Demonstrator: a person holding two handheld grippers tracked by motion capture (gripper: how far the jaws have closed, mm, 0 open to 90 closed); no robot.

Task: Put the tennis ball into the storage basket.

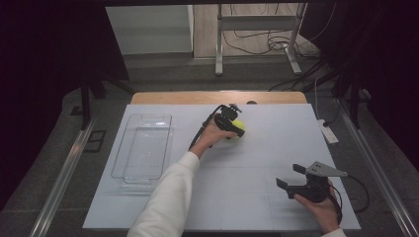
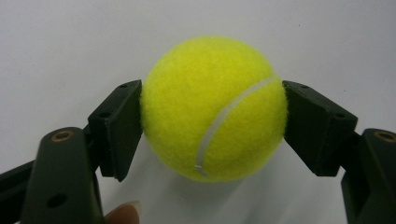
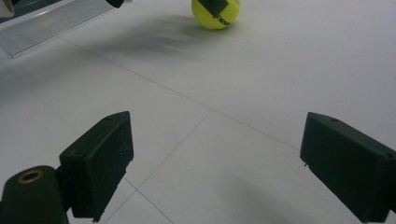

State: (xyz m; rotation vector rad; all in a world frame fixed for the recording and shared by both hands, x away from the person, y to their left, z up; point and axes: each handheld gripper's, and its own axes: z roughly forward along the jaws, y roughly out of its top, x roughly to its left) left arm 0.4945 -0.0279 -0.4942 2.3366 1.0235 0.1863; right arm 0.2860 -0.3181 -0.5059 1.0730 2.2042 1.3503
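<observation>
Both jaws of the left gripper (image 2: 212,126) press the sides of a yellow ball (image 2: 214,108), which sits on the white table (image 1: 257,148) near its far middle. A fingertip (image 2: 123,212) shows below the ball. Well apart, near the front right edge, the right gripper (image 3: 217,163) rests with jaws spread wide, gripping nothing. At the table's left lies a clear tray (image 1: 143,148).

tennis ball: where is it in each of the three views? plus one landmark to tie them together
High view: tennis ball right of centre, at the left gripper.
Left gripper view: centre, between both jaws.
Right gripper view: top edge, right of centre.
Shared landmark: the clear tray, top left in the right gripper view.
</observation>
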